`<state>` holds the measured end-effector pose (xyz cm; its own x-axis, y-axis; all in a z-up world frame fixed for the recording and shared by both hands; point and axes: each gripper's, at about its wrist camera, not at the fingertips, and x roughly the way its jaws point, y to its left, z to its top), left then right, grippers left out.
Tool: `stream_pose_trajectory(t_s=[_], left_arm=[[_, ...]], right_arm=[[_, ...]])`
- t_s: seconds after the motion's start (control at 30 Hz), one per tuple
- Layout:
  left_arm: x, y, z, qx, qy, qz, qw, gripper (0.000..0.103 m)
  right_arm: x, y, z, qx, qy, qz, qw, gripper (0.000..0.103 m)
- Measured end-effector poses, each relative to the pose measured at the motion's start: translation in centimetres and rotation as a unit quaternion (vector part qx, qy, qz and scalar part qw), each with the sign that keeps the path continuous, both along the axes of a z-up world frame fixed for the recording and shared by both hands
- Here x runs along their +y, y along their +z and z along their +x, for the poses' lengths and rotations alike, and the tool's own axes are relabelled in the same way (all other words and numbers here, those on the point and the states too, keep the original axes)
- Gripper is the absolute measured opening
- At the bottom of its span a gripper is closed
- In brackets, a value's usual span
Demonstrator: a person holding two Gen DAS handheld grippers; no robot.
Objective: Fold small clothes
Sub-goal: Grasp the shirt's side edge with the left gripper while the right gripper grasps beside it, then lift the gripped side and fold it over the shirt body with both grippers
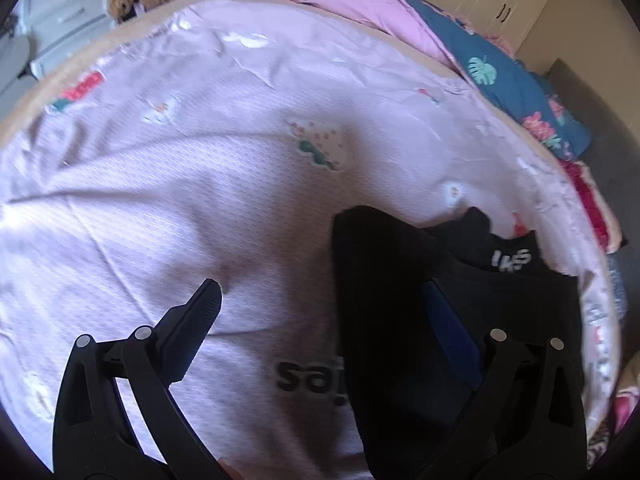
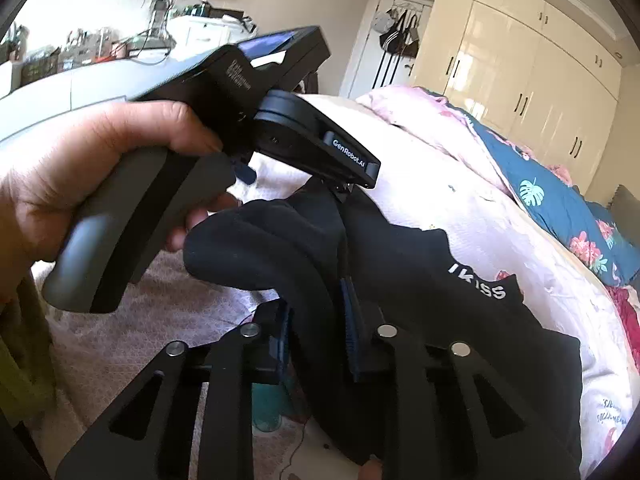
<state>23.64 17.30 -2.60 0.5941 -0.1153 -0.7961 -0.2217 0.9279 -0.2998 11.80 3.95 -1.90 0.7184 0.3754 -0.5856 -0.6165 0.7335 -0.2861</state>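
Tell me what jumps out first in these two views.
The black garment with white lettering, lying on the pale pink bedspread, dominates both views. The right gripper is shut on a fold of it. In the right wrist view, the left hand holds the other gripper just above it.

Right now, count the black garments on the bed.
1: the black garment with white lettering lies on the pink bedspread, with a fold pinched between the fingers of the right gripper. Another could be hidden in its folds.
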Motion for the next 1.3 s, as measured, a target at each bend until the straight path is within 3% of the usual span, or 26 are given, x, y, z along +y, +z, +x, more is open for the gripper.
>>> stream_pose_trajectory(t_s=[0.07,0.3,0.43,0.7,0.83,0.93,0.97,1.03,1.3], left_arm=[[-0.2,-0.3,0.2,0.000,-0.010,-0.026,0.9996,0.094],[-1.9,-1.1,0.6,0.001,-0.042,-0.045,0.9981,0.092],[-2.4,-1.3,0.7,0.001,-0.050,-0.042,0.9979,0.071],[-2.8,-1.7,0.8,0.002,-0.065,-0.060,0.9961,0.038],[-2.6,-1.9,0.7,0.000,-0.062,-0.072,0.9955,0.031],[-2.4,-2.1,0.7,0.000,-0.061,-0.081,0.9948,0.030],[-2.4,-2.1,0.6,0.001,-0.060,-0.083,0.9947,0.030],[-2.3,-2.1,0.6,0.004,-0.060,-0.088,0.9943,0.031],[-2.7,-1.8,0.3,0.000,-0.063,-0.091,0.9938,0.046]], right_arm=[[-0.3,0.2,-0.2,-0.001,-0.002,0.009,1.000,0.018],[-1.0,0.3,-0.4,0.000,-0.007,0.027,1.000,0.016],[-1.3,0.4,-0.5,0.000,-0.010,0.033,0.999,0.016],[-1.3,0.2,-0.3,0.002,-0.014,0.033,0.999,0.016],[-1.1,-0.1,-0.1,0.004,-0.019,0.023,1.000,0.032],[-0.9,-0.3,0.4,0.008,-0.023,0.017,1.000,0.038],[-0.8,-0.4,0.5,0.011,-0.022,0.015,1.000,0.034],[-0.8,-0.3,0.3,0.008,-0.013,0.019,1.000,0.017],[-2.8,1.5,0.0,-0.018,-0.035,0.064,0.997,0.010]])
